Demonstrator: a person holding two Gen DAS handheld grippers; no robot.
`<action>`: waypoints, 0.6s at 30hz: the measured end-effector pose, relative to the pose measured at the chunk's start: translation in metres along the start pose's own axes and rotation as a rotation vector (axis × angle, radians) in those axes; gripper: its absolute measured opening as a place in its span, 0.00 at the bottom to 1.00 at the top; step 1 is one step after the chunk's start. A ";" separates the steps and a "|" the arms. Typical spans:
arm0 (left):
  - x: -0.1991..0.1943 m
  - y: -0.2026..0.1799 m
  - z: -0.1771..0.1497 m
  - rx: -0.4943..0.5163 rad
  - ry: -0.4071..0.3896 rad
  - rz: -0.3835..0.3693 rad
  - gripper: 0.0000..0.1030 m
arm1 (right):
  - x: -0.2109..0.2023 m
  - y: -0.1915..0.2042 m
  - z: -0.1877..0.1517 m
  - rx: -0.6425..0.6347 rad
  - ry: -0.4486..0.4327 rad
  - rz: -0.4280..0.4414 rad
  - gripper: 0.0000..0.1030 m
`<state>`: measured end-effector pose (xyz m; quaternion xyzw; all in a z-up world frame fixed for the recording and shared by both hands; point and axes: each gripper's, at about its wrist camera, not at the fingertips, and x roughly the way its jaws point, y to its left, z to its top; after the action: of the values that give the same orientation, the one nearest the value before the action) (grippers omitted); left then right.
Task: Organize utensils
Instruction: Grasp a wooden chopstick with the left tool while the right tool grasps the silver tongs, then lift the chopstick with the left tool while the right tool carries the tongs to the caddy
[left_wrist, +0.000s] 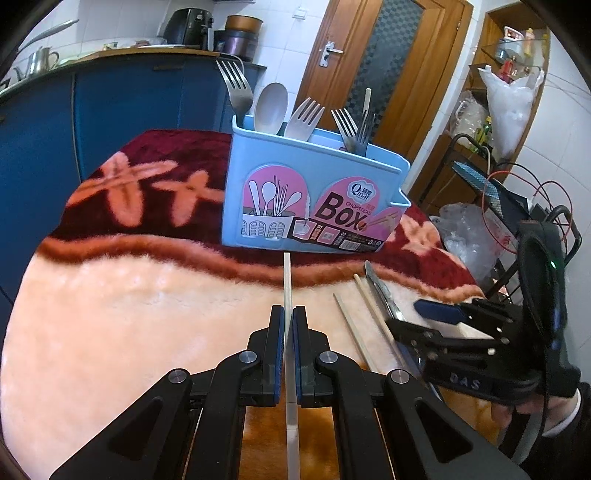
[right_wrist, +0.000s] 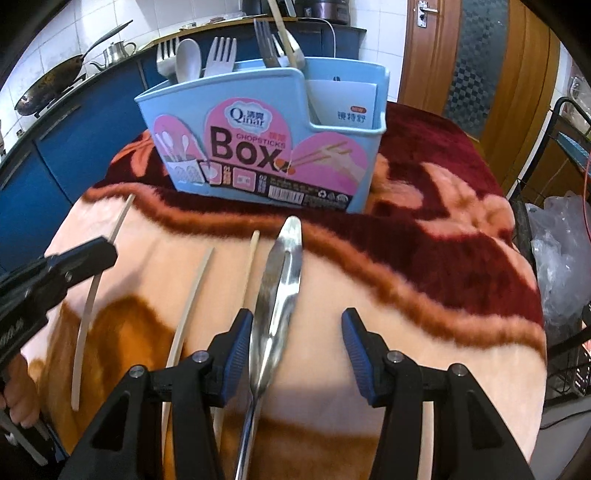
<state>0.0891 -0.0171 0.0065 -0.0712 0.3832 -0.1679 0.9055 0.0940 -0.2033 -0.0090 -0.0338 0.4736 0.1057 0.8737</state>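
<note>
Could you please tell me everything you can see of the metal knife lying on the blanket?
The shiny silver metal table knife is one piece, with a broad rounded blade and a narrow handle. It lies flat on the plush peach and maroon blanket, blade tip towards the light blue plastic chopsticks box, right of two pale wooden chopsticks. The right gripper stands open around its blade; the left pad is close to it, though contact is unclear.

Room setting: blue kitchen cabinets (left_wrist: 122, 99) under a wooden countertop (left_wrist: 147, 51); right of them, a brown wooden door (left_wrist: 384, 62); white tiled wall (left_wrist: 122, 22) behind.
</note>
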 end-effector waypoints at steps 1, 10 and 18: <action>0.000 0.000 0.000 0.001 -0.001 0.000 0.04 | 0.001 0.000 0.002 0.000 0.000 -0.001 0.48; -0.002 -0.002 0.000 -0.005 -0.027 -0.030 0.04 | 0.008 0.001 0.010 0.017 -0.031 -0.005 0.28; -0.012 -0.002 0.003 -0.008 -0.085 -0.055 0.04 | -0.013 -0.018 -0.002 0.159 -0.157 0.121 0.24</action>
<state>0.0827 -0.0150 0.0177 -0.0922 0.3428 -0.1881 0.9157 0.0894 -0.2230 -0.0006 0.0729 0.4116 0.1228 0.9001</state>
